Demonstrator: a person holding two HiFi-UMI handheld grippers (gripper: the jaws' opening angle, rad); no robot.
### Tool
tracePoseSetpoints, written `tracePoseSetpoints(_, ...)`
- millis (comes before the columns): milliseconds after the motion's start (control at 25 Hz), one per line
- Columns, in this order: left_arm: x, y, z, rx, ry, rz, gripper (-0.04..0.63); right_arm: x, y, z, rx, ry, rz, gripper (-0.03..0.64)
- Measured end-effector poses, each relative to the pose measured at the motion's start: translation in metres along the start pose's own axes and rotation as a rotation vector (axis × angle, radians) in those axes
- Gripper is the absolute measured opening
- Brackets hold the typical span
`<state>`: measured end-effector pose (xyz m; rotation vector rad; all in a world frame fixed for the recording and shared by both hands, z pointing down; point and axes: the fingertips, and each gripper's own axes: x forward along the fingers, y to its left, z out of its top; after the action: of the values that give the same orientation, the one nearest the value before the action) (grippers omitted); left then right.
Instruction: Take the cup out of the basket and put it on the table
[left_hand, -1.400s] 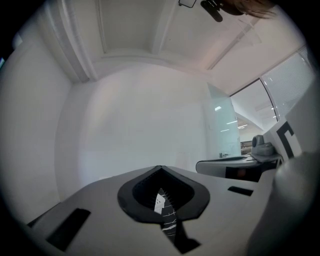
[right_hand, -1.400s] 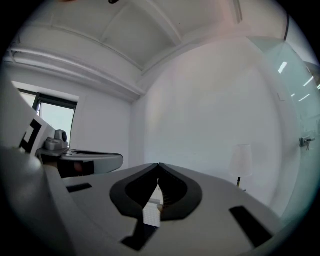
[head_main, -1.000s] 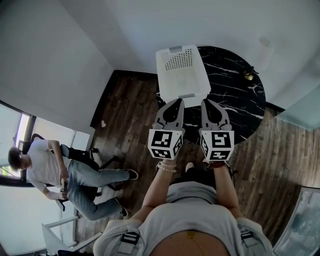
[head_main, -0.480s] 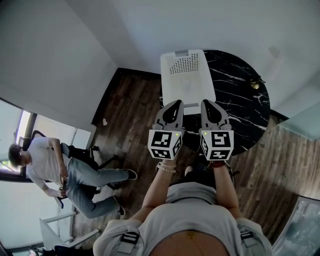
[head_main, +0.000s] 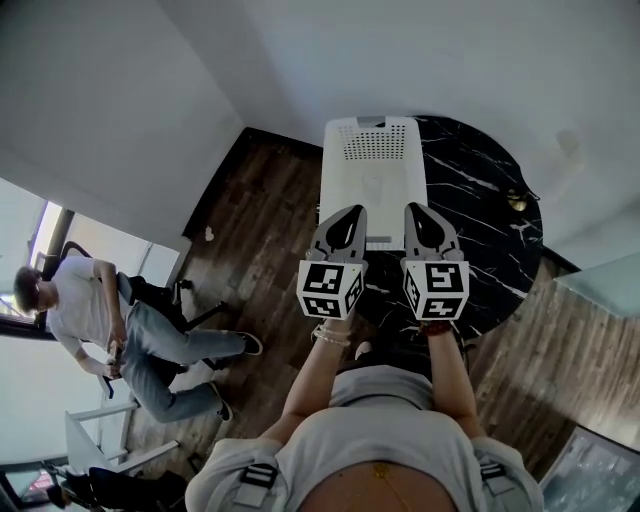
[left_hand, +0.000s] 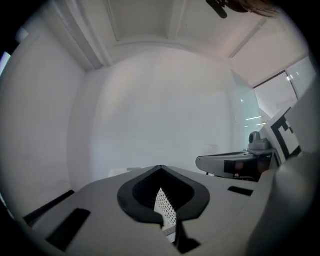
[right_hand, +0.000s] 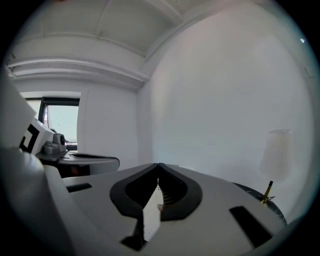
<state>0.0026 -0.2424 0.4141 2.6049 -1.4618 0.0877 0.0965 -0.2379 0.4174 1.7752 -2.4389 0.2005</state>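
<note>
A white perforated basket (head_main: 370, 165) stands on the left part of a round black marble table (head_main: 470, 200). A faint pale shape lies inside it; I cannot tell whether it is the cup. My left gripper (head_main: 350, 213) and right gripper (head_main: 417, 211) are held side by side at the basket's near end, above it, both shut and empty. In the left gripper view the jaw tips (left_hand: 160, 168) meet, and a strip of the basket's perforated wall (left_hand: 165, 212) shows through the gap behind them. The right gripper (right_hand: 159, 165) also has its jaws together, pointing at a white wall.
A small gold lamp (head_main: 517, 201) stands on the table's far right; its stem (right_hand: 268, 192) and white shade show in the right gripper view. A person (head_main: 95, 325) sits on a chair at the left on the dark wood floor. White walls close in behind the table.
The basket and table have drawn nearer to both grippers in the head view, and the gripper tips now reach the basket's near end. Both grippers stay shut and side by side.
</note>
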Motion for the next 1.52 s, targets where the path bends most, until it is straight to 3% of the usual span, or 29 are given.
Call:
tracePoseSetpoints(280,0.029,0.006,-0.008,-0.019,0.025,0.082,0.006,0.028,-0.030,-0.003,-0.021,0.030,0.063,0.008)
tracePoseSetpoints(640,0.050,0.016,-0.021,-0.025,0.070,0.130,0.006,0.057,-0.053,-0.021,-0.003,0.079,0.101,0.008)
tracePoseSetpoints(1520,0.080,0.076,-0.048,-0.060,0.150,0.106,0.006,0.140,-0.028,-0.045,-0.027,0.184,0.129,0.008)
